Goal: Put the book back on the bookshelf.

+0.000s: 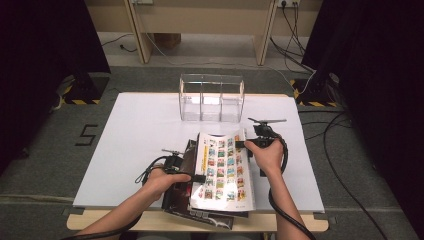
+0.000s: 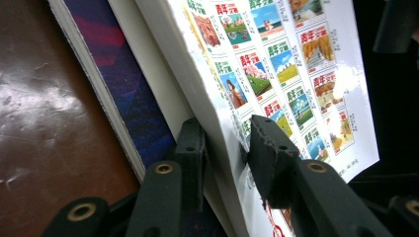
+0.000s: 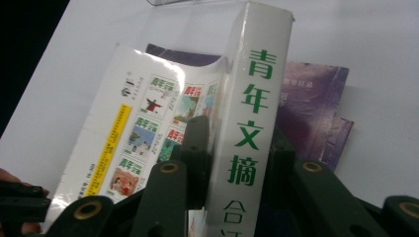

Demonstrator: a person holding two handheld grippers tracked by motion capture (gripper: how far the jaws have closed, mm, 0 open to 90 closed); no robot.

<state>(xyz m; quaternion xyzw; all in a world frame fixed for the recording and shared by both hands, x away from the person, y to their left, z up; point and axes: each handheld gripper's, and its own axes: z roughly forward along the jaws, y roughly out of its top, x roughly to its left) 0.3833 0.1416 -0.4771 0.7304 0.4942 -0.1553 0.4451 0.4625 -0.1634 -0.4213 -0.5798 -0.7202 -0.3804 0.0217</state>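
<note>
Thick white book [image 1: 224, 170] with rows of little colourful cover pics on it sits near the front edge of the white tabletop [image 1: 140, 130], roughly mid-width, lying on top of a couple of darker magazines [image 1: 176, 197] that stick out on its left and at the front. Going left to right: the left gripper [image 1: 196, 178] has the book's left edge between its jaws, and in the left gripper view both black pads are on the book's open edge, one on the printed cover and one on the other side, so it's clamped on. Over on the book's right side, the right gripper [image 1: 241, 144] is clenched across the spine [image 3: 249, 123], green characters running down it, pads pressing from both sides. Farther back on the tabletop, a clear three-compartment plastic organizer [image 1: 212, 97] stands near the far edge, well apart from the book.
</note>
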